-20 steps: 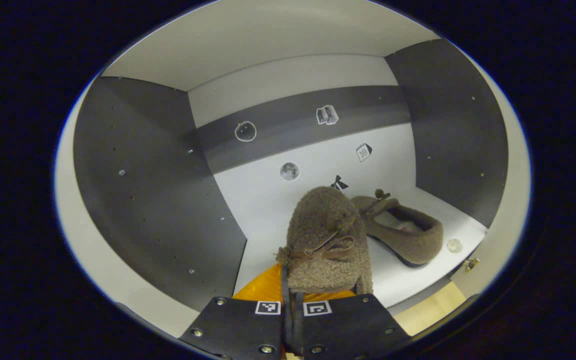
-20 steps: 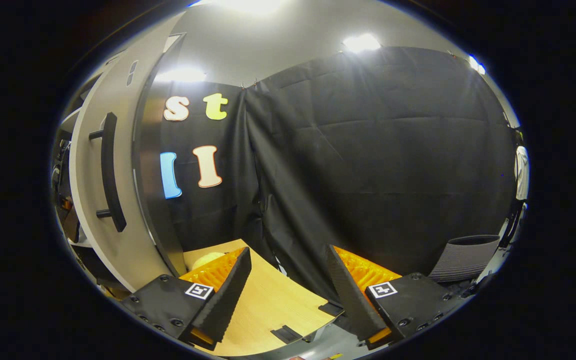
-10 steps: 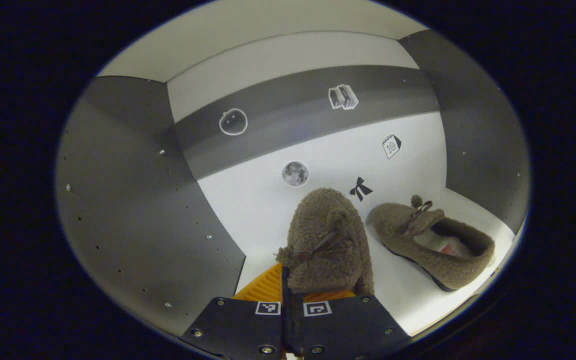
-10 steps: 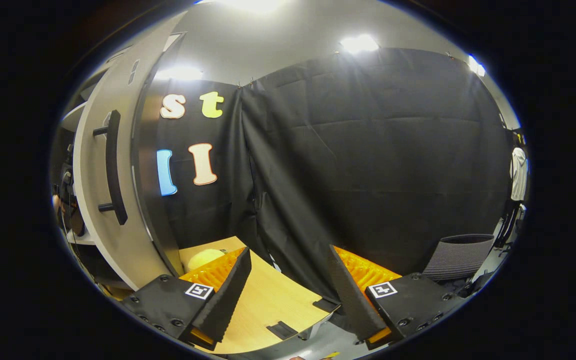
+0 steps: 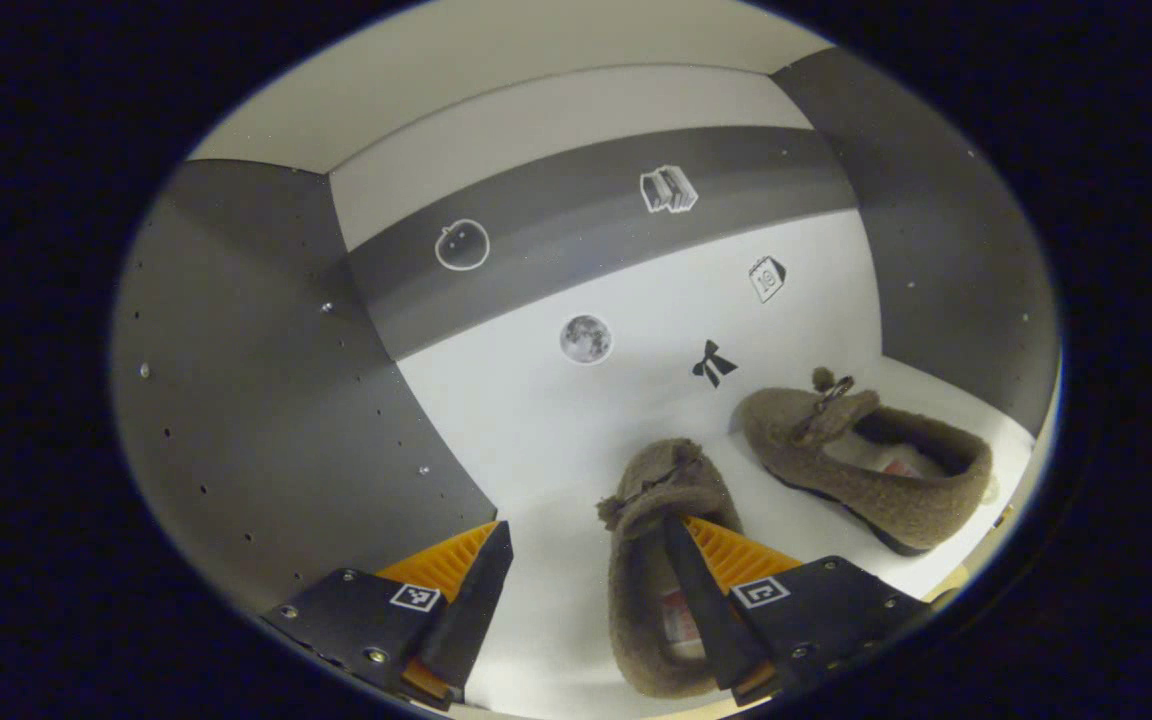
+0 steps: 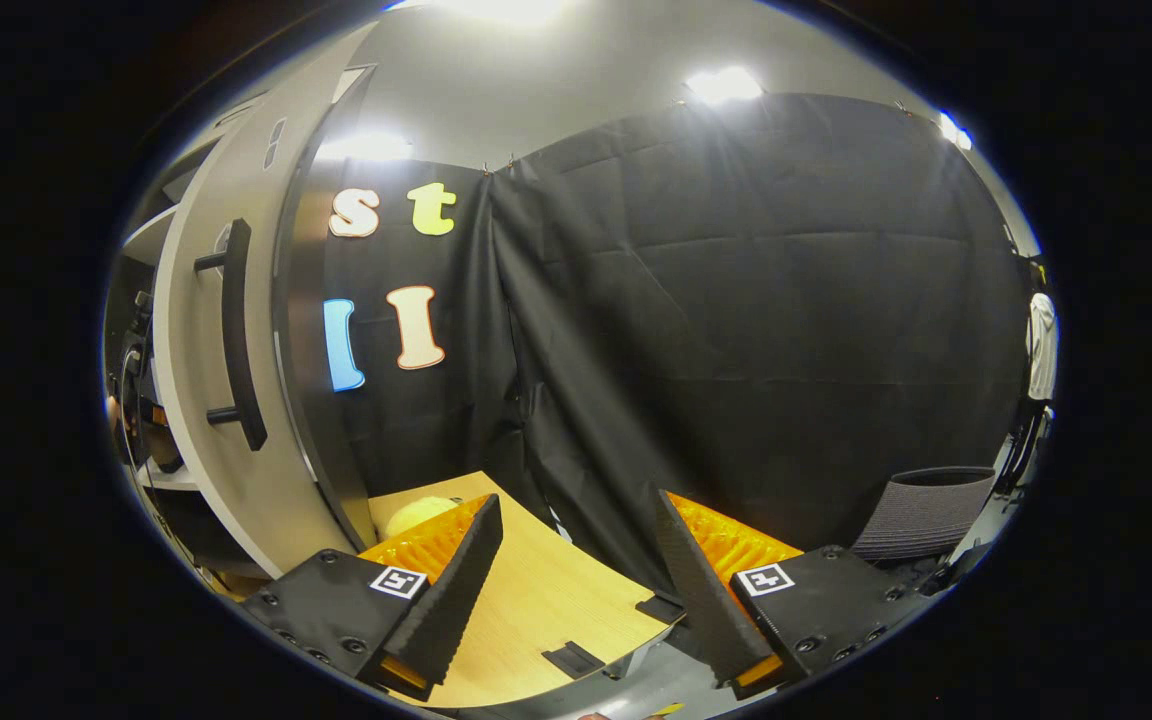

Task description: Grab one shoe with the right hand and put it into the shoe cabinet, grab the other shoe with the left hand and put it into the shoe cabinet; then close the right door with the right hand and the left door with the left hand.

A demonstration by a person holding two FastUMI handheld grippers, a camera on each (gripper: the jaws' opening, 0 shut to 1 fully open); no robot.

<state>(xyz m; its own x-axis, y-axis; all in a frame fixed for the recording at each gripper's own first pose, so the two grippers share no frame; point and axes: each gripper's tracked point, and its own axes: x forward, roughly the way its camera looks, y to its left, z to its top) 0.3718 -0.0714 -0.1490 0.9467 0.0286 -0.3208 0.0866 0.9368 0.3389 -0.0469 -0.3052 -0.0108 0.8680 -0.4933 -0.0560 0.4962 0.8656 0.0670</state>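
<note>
Left gripper (image 5: 586, 590) has just let go: its fingers, clamped on the near shoe (image 5: 658, 560) a moment ago, now stand apart, the shoe lying on the cabinet (image 5: 266, 400) floor by the right finger, which overlaps its opening, with the other shoe (image 5: 866, 465) further ahead to the right. Right gripper (image 6: 576, 580) idles with fingers apart and empty, the open right door (image 6: 206, 400) and its handle (image 6: 234, 330) off past its left finger. Both shoes look placed, so closing the doors comes next.

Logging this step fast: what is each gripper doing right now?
Left gripper: open, holding nothing; one finger lies over the near shoe on the cabinet shelf.
Right gripper: open, empty.
</note>
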